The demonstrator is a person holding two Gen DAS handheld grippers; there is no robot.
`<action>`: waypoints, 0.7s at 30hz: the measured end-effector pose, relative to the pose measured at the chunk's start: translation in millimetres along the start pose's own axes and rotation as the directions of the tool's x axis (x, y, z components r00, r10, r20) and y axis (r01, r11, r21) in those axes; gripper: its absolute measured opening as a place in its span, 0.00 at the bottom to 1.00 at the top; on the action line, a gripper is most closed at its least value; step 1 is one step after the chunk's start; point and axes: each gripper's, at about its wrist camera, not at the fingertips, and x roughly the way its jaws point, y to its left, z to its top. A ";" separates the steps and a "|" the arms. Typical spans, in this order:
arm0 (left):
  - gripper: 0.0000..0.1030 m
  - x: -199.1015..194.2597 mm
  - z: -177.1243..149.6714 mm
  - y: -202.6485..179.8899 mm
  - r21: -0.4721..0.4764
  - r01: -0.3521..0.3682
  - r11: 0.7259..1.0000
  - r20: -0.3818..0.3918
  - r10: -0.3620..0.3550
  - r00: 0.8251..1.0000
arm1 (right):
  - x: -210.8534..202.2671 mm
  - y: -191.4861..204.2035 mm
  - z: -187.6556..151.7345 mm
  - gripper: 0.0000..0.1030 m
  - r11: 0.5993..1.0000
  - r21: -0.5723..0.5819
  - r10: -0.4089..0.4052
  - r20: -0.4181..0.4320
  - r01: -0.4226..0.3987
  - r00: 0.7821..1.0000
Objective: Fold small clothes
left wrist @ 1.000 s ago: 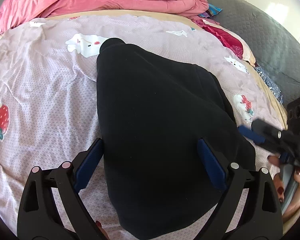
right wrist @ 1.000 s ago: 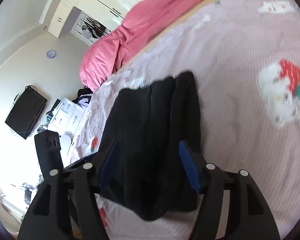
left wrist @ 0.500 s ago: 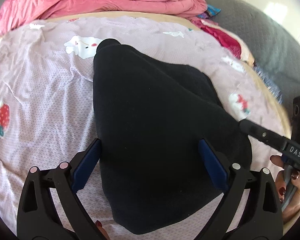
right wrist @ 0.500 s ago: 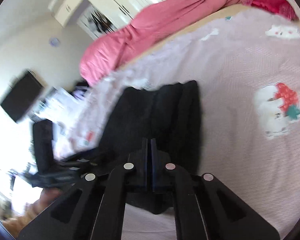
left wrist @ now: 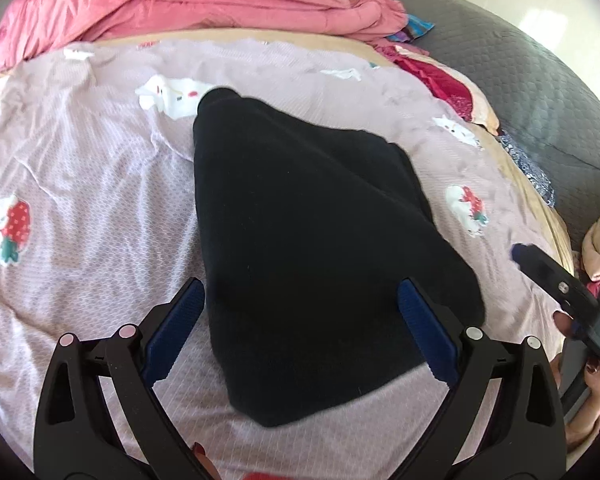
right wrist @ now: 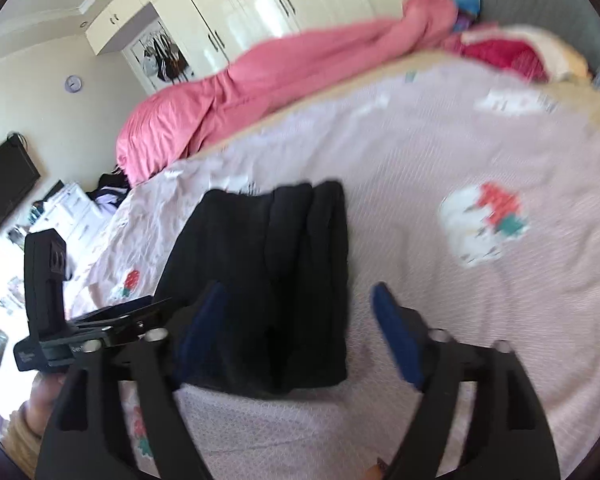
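Pale pink bedding, a sheet point(left wrist: 100, 208) printed with strawberries and white cartoon figures, covers the bed and carries the one task item: a black garment point(left wrist: 300, 240), folded into a rough wedge. It lies flat near the middle of the sheet, its narrow end toward the pink duvet point(left wrist: 172, 0) and its broad end toward both cameras. In the right wrist view the garment point(right wrist: 276, 272) shows several lengthwise ridges along its top.

Just above the garment's broad end hangs the left gripper point(left wrist: 300, 332), fingers spread wide. One blue pad sits past the garment's left edge and the other over its right part, neither pressing the cloth, so nothing is held. Its jaws have just been opening a little further, with the cloth below them, not pinched.

At the garment's right side the right gripper point(right wrist: 296, 336) is also released, its jaws having just swung apart after a brief close. The left pad overlaps the garment's near edge in the picture and the right pad is over bare sheet; the view is blurred, and no cloth is caught between them. From the left wrist view this gripper point(left wrist: 564, 292) appears as a dark bar right of the garment, with a hand point(left wrist: 588, 392) on its handle.

Beyond the garment the duvet is bunched along the far edge of the bed. Right of it lie red clothes point(left wrist: 440, 80) and a grey quilted cover point(left wrist: 532, 80). Behind the duvet stand white wardrobes point(right wrist: 260, 4), with a dark screen point(right wrist: 4, 192) on the wall to their left.
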 end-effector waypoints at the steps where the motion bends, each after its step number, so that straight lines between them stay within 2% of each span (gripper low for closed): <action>1: 0.91 -4.7 -0.7 -1.0 0.003 0.003 1.000 0.008 -0.003 1.000 | -10.1 4.5 -4.5 0.93 1.000 -0.015 -0.015 0.035 0.016 0.999; 6: 0.91 -38.7 -12.3 -6.1 0.032 -0.011 0.999 0.077 0.009 0.997 | -49.8 15.1 -32.5 0.96 0.997 -0.032 -0.062 0.145 0.067 0.988; 12: 0.91 -69.7 -38.3 -8.0 0.049 -0.042 0.998 0.138 0.035 0.990 | -76.8 37.9 -67.2 0.96 0.989 -0.095 -0.090 0.207 0.112 0.974; 16: 0.91 -85.1 -64.3 -2.9 0.037 -0.065 0.997 0.158 0.059 0.986 | -83.6 49.2 -84.0 0.96 0.987 -0.117 -0.085 0.195 0.110 0.977; 21: 0.91 -97.2 -93.6 7.3 0.009 -0.097 0.995 0.176 0.094 0.980 | -76.5 57.1 -105.1 0.96 0.987 -0.125 -0.088 0.114 0.102 0.990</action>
